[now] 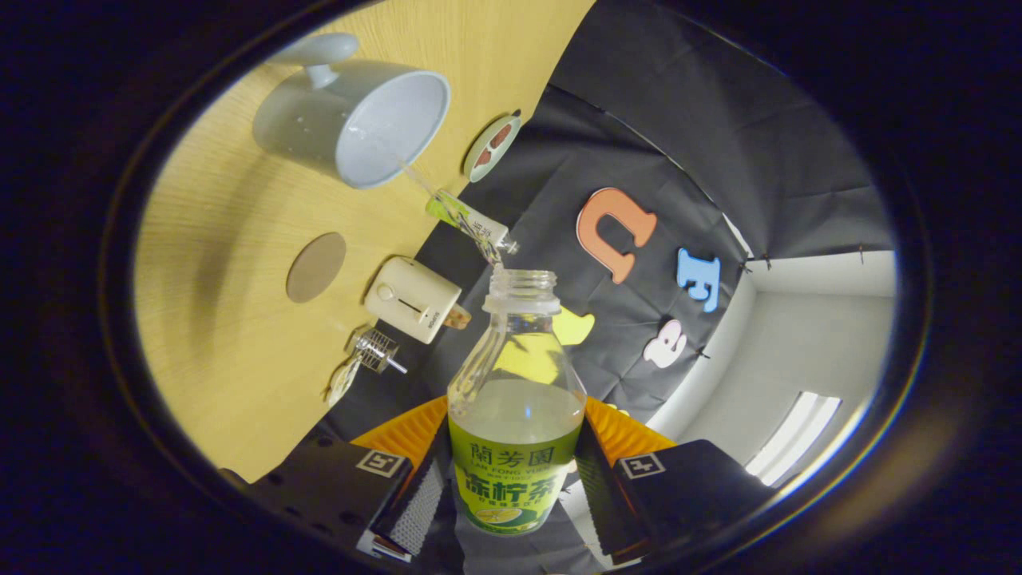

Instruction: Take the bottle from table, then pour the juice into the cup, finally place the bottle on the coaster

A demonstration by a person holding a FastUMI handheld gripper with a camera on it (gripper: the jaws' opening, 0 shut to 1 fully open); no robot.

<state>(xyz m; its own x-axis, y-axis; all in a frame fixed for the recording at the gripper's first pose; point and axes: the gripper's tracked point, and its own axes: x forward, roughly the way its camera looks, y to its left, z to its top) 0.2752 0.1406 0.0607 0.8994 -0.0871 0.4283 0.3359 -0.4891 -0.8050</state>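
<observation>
My gripper (512, 467) is shut on a clear plastic bottle (515, 375) with a green label, held by its lower body between both fingers. The bottle has no cap and is about half full of pale juice. The whole view is tilted hard. A thin stream of juice (447, 209) runs from the bottle's mouth into the white cup (351, 120), which stands on the wooden table (223, 303) beyond the fingers. A round brown coaster (316, 267) lies on the table between the cup and the gripper.
A small cream box-shaped appliance (411, 299) sits near the table's edge beside the coaster. Next to it is a small glass and metal item (375, 350). A round patterned disc (492, 147) lies at the edge beyond the cup. A second small bottle (483, 228) lies behind the stream.
</observation>
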